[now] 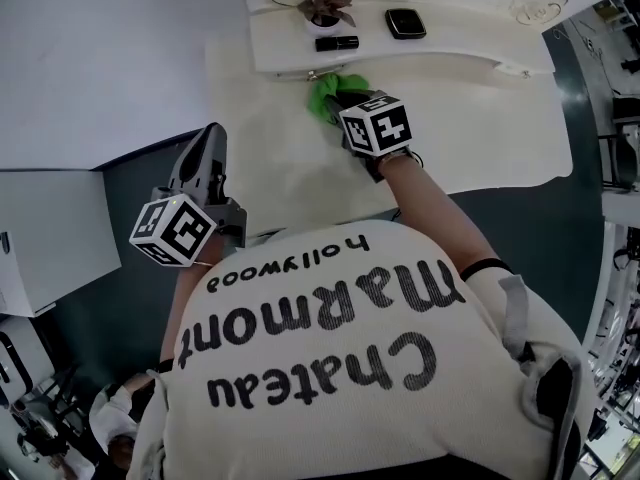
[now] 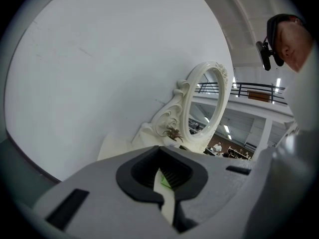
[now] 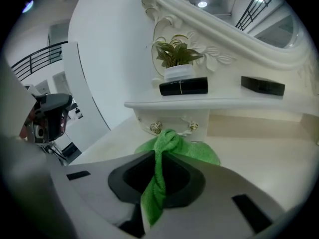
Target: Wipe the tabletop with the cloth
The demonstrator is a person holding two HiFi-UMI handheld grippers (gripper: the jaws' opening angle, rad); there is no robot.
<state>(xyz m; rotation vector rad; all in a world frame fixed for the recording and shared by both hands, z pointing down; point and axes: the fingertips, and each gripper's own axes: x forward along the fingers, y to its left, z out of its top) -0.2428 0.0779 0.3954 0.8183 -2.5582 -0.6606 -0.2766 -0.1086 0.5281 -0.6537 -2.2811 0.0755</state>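
A green cloth lies bunched on the cream tabletop, just below the raised shelf. My right gripper is shut on the cloth, a twisted fold pinched between its jaws while the rest spreads on the tabletop beyond. My left gripper hangs off the table's left side, over the dark floor, pointing up toward the wall. In the left gripper view its jaws are shut with nothing held.
A raised shelf carries a small potted plant, a black tube and a black case. An ornate oval mirror stands behind. Two drawer knobs sit under the shelf. A white box stands at left.
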